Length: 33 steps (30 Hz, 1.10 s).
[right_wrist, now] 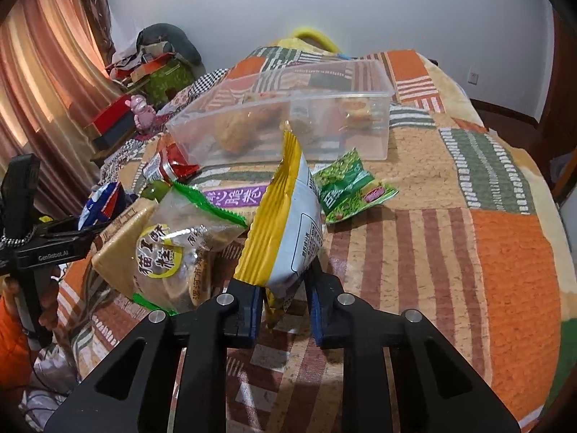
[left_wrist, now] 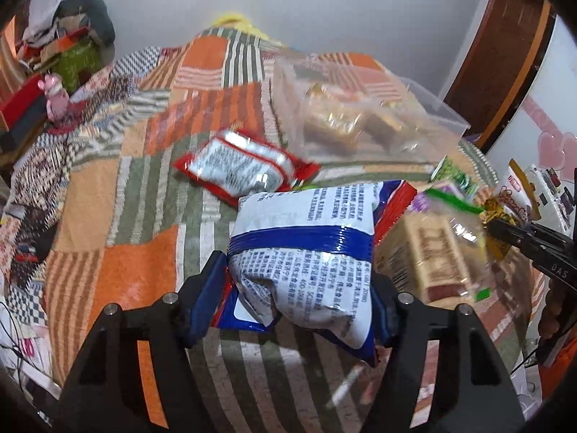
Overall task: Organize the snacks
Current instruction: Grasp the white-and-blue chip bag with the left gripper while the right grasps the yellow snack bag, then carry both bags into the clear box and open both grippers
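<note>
Blue-white snack bag [left_wrist: 306, 249] sits between the left claw [left_wrist: 299, 288] pads, pinched at its near end and puffed with air, over the striped bed cover [left_wrist: 119, 195]. It looks light, crinkly and slippery; a hold on the sealed seam seems safer than one on the belly. Right claw [right_wrist: 285, 299] is pressed together on the bottom corner of the yellow-white bag [right_wrist: 285, 238], which stands upright. Both claws tilt down toward the bed. Clear plastic bin [right_wrist: 375, 140] lies far, holding a few snacks; green pea packet [right_wrist: 346, 187] lies just near it.
</note>
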Tool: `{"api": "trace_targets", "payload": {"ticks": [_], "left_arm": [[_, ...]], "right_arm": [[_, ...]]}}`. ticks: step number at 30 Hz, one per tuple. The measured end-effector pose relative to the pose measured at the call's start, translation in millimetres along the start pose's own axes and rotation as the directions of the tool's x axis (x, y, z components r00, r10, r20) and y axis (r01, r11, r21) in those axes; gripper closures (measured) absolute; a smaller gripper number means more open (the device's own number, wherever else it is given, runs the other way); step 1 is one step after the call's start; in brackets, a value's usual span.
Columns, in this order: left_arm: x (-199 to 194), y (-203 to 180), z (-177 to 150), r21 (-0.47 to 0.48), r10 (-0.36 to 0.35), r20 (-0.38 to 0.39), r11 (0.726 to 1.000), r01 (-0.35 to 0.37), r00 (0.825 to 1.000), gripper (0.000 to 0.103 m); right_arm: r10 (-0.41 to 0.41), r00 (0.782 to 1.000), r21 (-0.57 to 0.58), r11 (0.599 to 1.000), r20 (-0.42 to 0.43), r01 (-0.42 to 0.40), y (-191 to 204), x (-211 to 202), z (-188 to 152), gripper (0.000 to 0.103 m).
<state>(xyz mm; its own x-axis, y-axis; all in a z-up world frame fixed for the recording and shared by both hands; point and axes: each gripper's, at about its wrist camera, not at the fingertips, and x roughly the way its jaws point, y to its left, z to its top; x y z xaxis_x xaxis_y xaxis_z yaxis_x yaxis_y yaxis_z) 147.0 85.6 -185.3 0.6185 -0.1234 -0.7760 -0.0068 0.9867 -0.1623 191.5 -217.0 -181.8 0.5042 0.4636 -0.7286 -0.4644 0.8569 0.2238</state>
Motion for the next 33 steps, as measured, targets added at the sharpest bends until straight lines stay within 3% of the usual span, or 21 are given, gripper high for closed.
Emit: {"api": "trace_targets", "payload": {"ticks": [8, 18, 27, 33], "left_arm": [[-25, -13, 34, 0.030, 0.003, 0.103, 1.000, -0.006, 0.995, 0.034], [-33, -41, 92, 0.086, -0.033, 0.219, 0.996, 0.015, 0.975, 0.034], [0, -62, 135, 0.131, -0.035, 0.216, 0.991, 0.007, 0.976, 0.034], [36, -70, 149, 0.159, -0.037, 0.160, 0.987, 0.011, 0.986, 0.034]], "right_arm": [[-0.012, 0.997, -0.013, 1.000, 0.074, 0.013, 3, -17, 19, 0.084], [-0.023, 0.980, -0.045, 0.998, 0.199, 0.033, 8, -25, 66, 0.084], [-0.037, 0.974, -0.034, 0.998, 0.224, 0.046, 2, 1, 103, 0.084], [-0.052, 0.982, -0.025, 0.998, 0.182, 0.058, -5, 32, 120, 0.084]]}}
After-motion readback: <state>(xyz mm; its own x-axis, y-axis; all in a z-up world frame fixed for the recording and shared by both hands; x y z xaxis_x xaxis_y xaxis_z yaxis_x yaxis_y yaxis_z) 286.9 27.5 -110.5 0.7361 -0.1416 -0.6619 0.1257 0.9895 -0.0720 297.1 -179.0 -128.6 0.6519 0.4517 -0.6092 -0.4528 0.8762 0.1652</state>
